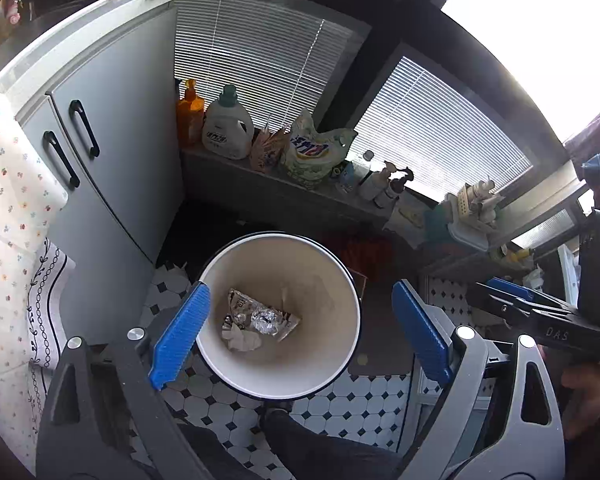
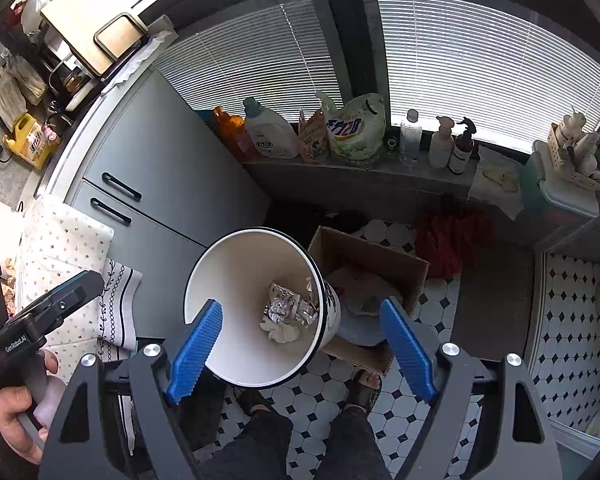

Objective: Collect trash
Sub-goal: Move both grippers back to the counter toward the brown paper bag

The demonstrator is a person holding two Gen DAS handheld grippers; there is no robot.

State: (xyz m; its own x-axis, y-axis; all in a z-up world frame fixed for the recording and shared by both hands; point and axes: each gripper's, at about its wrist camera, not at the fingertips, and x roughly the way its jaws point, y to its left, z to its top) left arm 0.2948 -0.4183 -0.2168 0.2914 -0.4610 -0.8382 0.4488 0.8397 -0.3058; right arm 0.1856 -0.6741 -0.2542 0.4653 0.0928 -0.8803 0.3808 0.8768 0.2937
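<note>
Both grippers, left (image 1: 300,336) and right (image 2: 300,346), gape wide and hold nothing above the bin (image 1: 352,280). Bumping its near rim could tip trash (image 1: 260,320) out.

L tongs (image 1: 300,336) & R tongs (image 2: 300,350): both wide open, empty, angled steeply down.

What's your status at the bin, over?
Left gripper open, empty. Right gripper open, empty. Foil and paper trash lying in white bin. Nothing blocking bin mouth.
</note>
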